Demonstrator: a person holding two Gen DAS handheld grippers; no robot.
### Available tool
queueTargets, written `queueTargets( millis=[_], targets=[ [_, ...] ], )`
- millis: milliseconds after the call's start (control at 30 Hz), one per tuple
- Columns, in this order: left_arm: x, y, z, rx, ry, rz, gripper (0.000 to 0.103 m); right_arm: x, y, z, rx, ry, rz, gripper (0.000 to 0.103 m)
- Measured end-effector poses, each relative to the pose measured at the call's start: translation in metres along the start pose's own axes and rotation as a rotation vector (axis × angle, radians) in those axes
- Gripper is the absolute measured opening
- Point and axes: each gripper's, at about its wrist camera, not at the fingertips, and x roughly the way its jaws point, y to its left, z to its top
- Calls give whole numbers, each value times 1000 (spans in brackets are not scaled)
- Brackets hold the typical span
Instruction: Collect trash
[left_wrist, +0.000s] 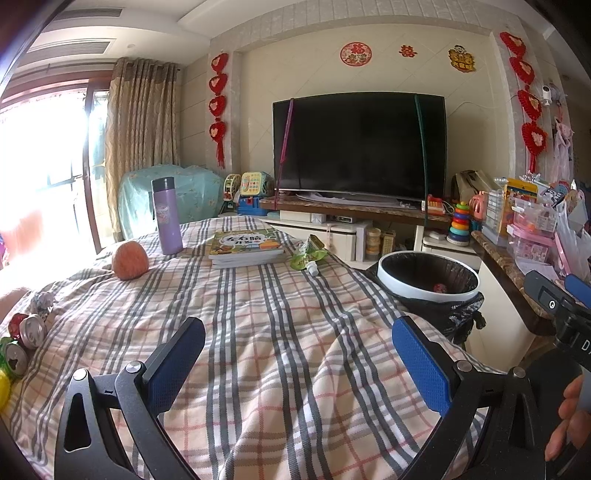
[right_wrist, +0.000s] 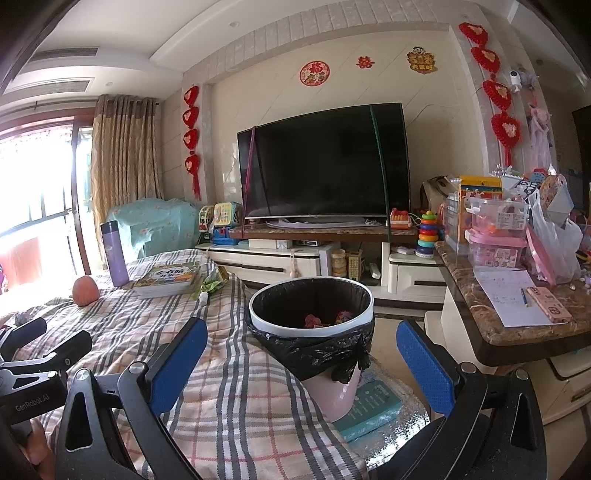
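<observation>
A white-rimmed bin with a black liner (left_wrist: 428, 280) (right_wrist: 312, 306) stands beside the plaid-covered table and holds some red scraps. Empty cans (left_wrist: 26, 339) and crumpled foil (left_wrist: 41, 301) lie at the table's left edge. A green wrapper with a small white tube (left_wrist: 308, 254) (right_wrist: 210, 284) lies by the books. My left gripper (left_wrist: 299, 354) is open and empty over the cloth. My right gripper (right_wrist: 301, 358) is open and empty, in front of the bin.
A purple flask (left_wrist: 167, 216), a stack of books (left_wrist: 245, 247) and an orange fruit (left_wrist: 130, 260) sit on the table (left_wrist: 280, 332). A marble counter (right_wrist: 517, 332) with paper, phone and boxes is at the right. A TV (left_wrist: 358, 147) stands behind.
</observation>
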Motion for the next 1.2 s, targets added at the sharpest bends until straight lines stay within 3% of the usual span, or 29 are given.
queueTargets(
  millis=[1200],
  targets=[
    [12,5,0,-10,31,-15,102,5,9,-1,-8,27,32,103]
  ],
)
